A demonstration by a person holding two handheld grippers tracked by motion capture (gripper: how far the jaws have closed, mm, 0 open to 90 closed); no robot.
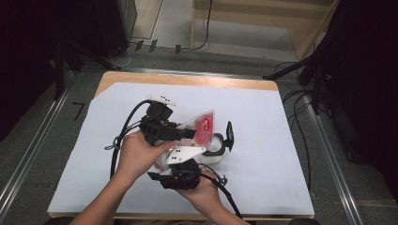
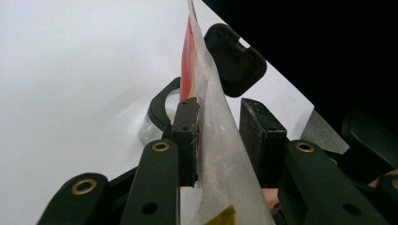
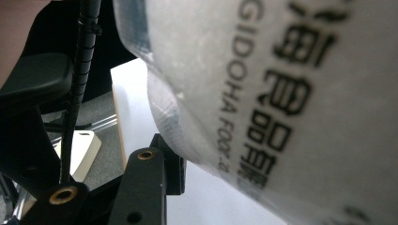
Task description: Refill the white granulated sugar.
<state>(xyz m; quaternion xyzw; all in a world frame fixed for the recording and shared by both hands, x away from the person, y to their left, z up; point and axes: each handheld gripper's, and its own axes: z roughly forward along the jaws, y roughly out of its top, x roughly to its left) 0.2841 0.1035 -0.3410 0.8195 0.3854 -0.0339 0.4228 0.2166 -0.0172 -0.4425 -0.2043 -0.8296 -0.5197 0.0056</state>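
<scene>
Above the white table (image 1: 263, 140), your left claw (image 2: 220, 140) stands clamped on the red-and-clear packet (image 2: 206, 93), held on edge over the open jar (image 1: 217, 151) with its black lid (image 1: 229, 135). Your right claw (image 1: 180, 174), just nearer you, has the packet's printed end against it; whether it pinches, you cannot tell.

White-topped wooden table (image 1: 263, 85) on grey floor (image 1: 42, 140), dark surroundings.
</scene>
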